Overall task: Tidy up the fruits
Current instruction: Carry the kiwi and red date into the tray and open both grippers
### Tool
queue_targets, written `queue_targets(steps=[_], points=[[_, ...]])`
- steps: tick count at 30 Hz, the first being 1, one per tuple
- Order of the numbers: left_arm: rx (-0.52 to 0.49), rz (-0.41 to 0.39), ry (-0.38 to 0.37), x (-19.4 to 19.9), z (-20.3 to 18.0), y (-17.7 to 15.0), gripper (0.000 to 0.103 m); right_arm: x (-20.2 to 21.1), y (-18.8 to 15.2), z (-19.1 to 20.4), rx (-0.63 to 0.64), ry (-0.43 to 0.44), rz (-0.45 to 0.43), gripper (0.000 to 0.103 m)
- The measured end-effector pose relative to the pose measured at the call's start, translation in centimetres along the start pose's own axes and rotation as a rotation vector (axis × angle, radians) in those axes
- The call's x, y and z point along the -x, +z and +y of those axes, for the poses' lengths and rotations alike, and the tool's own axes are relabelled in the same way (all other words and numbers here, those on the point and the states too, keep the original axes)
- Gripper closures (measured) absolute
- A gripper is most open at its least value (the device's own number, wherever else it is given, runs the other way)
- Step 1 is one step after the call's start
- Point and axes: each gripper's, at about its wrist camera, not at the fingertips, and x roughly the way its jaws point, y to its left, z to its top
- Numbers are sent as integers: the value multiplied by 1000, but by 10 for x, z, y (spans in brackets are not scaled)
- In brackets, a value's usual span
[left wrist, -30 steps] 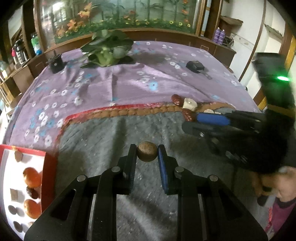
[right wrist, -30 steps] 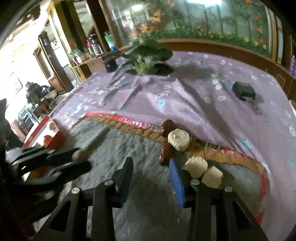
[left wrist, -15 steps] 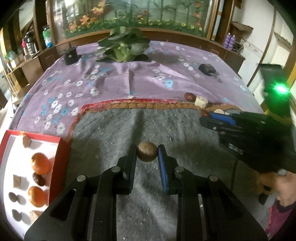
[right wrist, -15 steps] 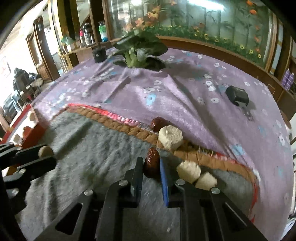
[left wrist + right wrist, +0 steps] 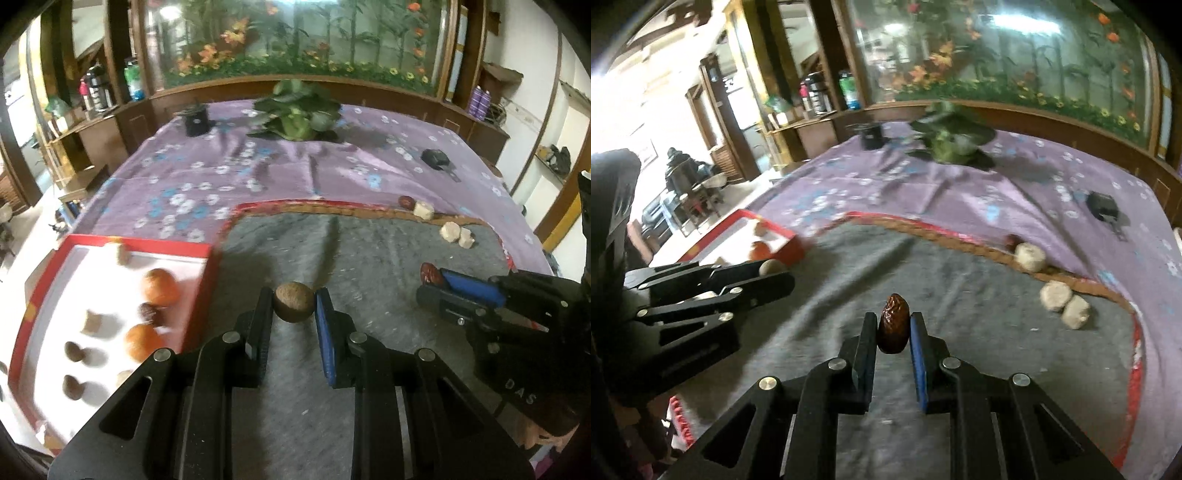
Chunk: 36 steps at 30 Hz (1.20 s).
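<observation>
My left gripper (image 5: 293, 308) is shut on a round brown nut-like fruit (image 5: 293, 305), held above the grey mat just right of the red-rimmed white tray (image 5: 110, 242). The tray holds two oranges (image 5: 160, 286), a red date and several small brown and beige pieces. My right gripper (image 5: 894, 326) is shut on a dark red date (image 5: 894, 323) above the mat; it also shows in the left wrist view (image 5: 430, 280). The left gripper shows at the left of the right wrist view (image 5: 775, 275).
Three beige pieces (image 5: 1028, 257) and another red date (image 5: 405, 201) lie along the mat's far right border. A leafy plant (image 5: 295, 116), a black cup (image 5: 195, 120) and a black device (image 5: 436, 158) sit on the purple flowered cloth. Wooden shelves stand beyond the table's edges.
My right gripper closed on the red date and lifted it leftward off the mat's border. My left gripper, still holding the brown fruit, swung left toward the tray.
</observation>
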Motion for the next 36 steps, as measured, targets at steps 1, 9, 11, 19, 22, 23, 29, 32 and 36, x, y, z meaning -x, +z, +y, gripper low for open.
queue_targets(steps=[1, 9, 11, 19, 22, 23, 29, 32, 36], points=[[4, -4, 7, 3, 4, -1, 81, 0, 1, 7, 6, 14, -3, 86], [69, -14, 89, 23, 51, -18, 81, -7, 11, 61, 91, 96, 6, 86], [83, -16, 107, 27, 61, -21, 81, -10, 14, 76, 119, 114, 9, 86], [131, -17, 149, 39, 95, -34, 81, -23, 25, 117, 193, 165, 24, 86], [158, -9, 158, 45, 111, -43, 81, -27, 27, 130, 215, 189, 30, 86], [164, -5, 160, 47, 116, -46, 81, -29, 28, 135, 223, 199, 34, 86], [213, 33, 142, 53, 143, -70, 81, -50, 31, 163, 265, 257, 77, 86], [226, 48, 136, 51, 150, -76, 81, -63, 30, 176, 282, 286, 112, 86], [236, 55, 153, 46, 155, -78, 81, -81, 27, 191, 304, 282, 141, 86]])
